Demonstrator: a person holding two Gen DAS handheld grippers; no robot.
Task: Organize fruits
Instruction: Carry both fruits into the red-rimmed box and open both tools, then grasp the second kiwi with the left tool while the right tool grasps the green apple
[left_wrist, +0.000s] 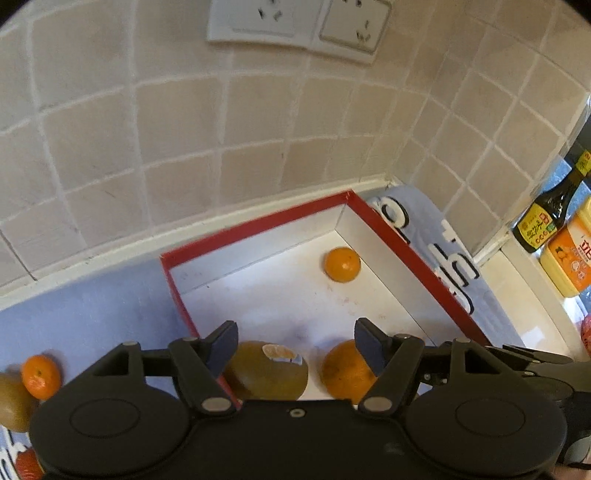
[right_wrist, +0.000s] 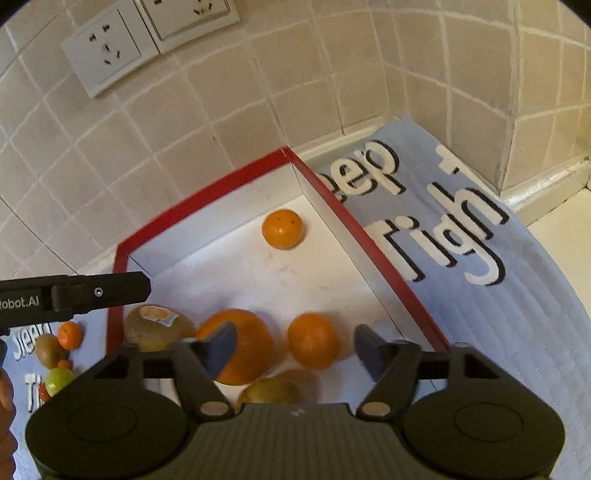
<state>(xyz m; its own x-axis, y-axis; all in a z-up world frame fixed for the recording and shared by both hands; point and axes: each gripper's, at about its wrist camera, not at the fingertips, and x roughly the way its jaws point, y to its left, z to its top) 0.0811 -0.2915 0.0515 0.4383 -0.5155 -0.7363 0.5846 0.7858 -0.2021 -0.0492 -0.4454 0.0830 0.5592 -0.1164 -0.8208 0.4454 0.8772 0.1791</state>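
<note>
Left gripper: we hold our left gripper (left_wrist: 295, 345) above the near end of the box, its jaws spread wide with nothing between them.
Right gripper: our right gripper (right_wrist: 295, 349) hangs over the same end of the box, jaws apart and gripping nothing; one of its fingers (right_wrist: 221, 349) overlaps the big orange in the picture, and we cannot tell whether they touch.
Box: we see a red-rimmed box (left_wrist: 255, 227) with a white floor, lying on the blue towel (right_wrist: 498, 314) against the tiled wall (left_wrist: 147, 147).
Far orange: a small orange (right_wrist: 282, 229) sits alone near the box's far corner, well apart from the other fruit.
Near fruit in the box: in the right wrist view we see a big orange (right_wrist: 251, 347), a smaller orange (right_wrist: 313, 340) just to its right, a brown fruit with a sticker (right_wrist: 159, 326) by the left wall, and another brown fruit (right_wrist: 269, 392) at the near edge.
Fruit outside the box: left of the box on the towel we see a small orange (left_wrist: 40, 376) touching a brown fruit (left_wrist: 13, 402); the right wrist view adds a green fruit (right_wrist: 59, 380) near them.
Desk: beyond the towel's right edge the pale desk (left_wrist: 517, 295) carries a dark sauce bottle (left_wrist: 546, 210) and a yellow container (left_wrist: 570, 254) just beside it.
Wall: two white sockets (left_wrist: 299, 26) sit side by side above the box.
</note>
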